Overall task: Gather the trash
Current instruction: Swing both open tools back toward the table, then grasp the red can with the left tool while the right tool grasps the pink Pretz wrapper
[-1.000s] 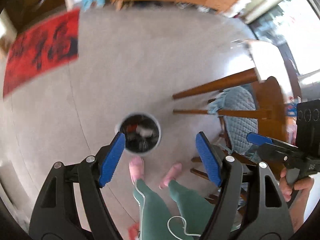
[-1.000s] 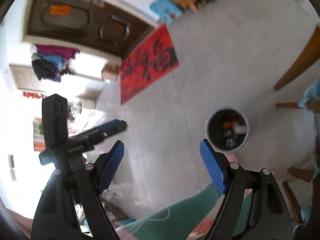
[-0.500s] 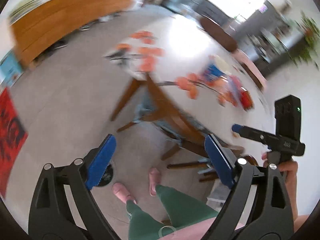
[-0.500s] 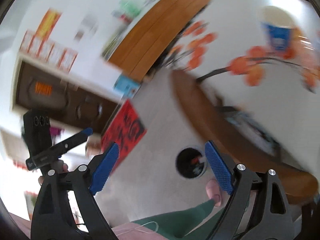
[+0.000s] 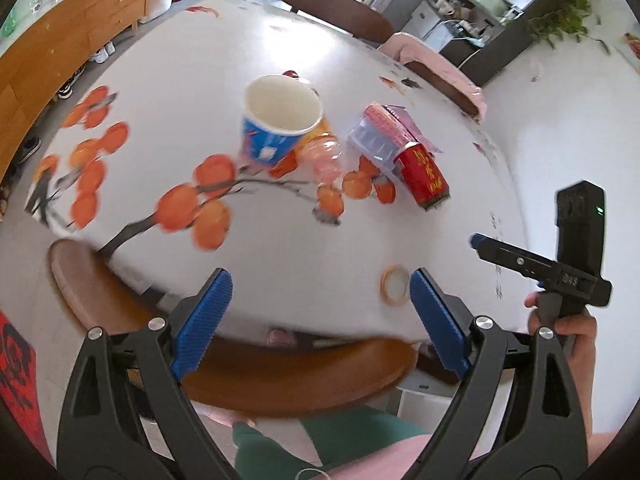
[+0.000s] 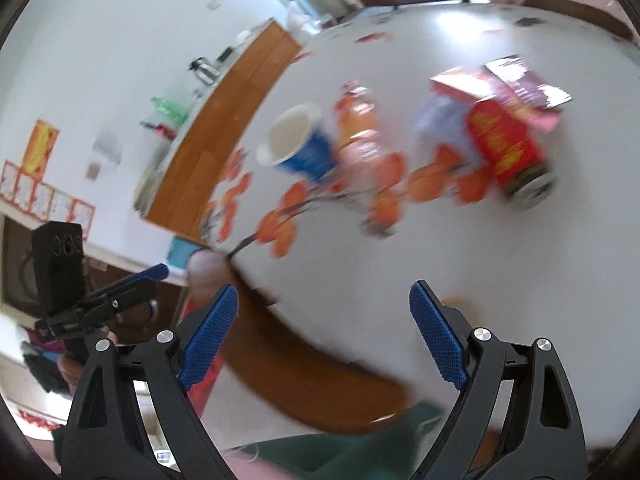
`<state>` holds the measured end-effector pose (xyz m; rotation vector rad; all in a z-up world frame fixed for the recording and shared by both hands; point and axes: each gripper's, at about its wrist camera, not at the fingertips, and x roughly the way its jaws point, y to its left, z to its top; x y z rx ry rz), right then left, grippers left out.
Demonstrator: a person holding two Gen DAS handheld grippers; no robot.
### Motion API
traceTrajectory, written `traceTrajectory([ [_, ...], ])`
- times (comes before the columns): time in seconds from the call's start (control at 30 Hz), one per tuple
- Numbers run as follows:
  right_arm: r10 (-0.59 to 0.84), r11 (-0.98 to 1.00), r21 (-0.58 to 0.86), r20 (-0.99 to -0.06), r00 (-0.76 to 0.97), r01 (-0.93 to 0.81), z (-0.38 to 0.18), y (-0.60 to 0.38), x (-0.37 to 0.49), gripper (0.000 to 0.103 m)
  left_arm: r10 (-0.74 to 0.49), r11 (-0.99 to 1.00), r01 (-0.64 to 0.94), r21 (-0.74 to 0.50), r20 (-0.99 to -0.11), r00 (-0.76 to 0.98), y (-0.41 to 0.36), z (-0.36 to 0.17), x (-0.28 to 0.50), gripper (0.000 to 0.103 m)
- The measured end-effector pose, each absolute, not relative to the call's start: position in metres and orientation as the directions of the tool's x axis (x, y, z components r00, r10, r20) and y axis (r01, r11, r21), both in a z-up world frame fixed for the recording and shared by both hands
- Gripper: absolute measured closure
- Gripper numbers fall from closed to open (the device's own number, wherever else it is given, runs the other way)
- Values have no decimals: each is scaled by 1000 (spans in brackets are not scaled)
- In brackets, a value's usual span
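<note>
Both my grippers, left and right, hover with fingers wide, empty, above the bench; next I reach for the paper cup.

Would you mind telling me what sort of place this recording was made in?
Most likely a home dining room: a round table with a persimmon-print cloth, wooden chairs drawn up to it, and a long wooden sideboard along the wall.

left tongs spread wide, right tongs likewise
</note>
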<state>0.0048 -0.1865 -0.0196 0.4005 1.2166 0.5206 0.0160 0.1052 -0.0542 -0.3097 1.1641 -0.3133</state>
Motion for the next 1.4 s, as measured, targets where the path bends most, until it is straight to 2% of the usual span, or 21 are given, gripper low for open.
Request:
traceTrajectory([
  [0.13, 540, 841, 522, -799, 265, -143, -27, -227, 35, 16, -356, 933, 71, -354, -867, 349, 72, -60, 53, 15],
  [0.37, 525, 851, 511, -819, 229, -123, -44, -255, 68, 16, -348, 934, 28, -356, -890, 294, 50, -83, 90, 15],
  [0.73, 520, 849, 526, -821, 238, -38, -57, -276, 84, 16, -377, 924, 121, -363, -918, 126, -6, -133, 98, 15],
  [1.1, 487, 873, 482, -856, 172, -75, -65, -275, 97, 16, -444, 893, -19, -450, -888, 122, -3, -146, 100, 15],
  [1.4, 448, 893, 434, -880, 157, -117, -70, -265, 109, 16, -451, 882, -74, -466, -879, 154, -3, -151, 98, 15],
])
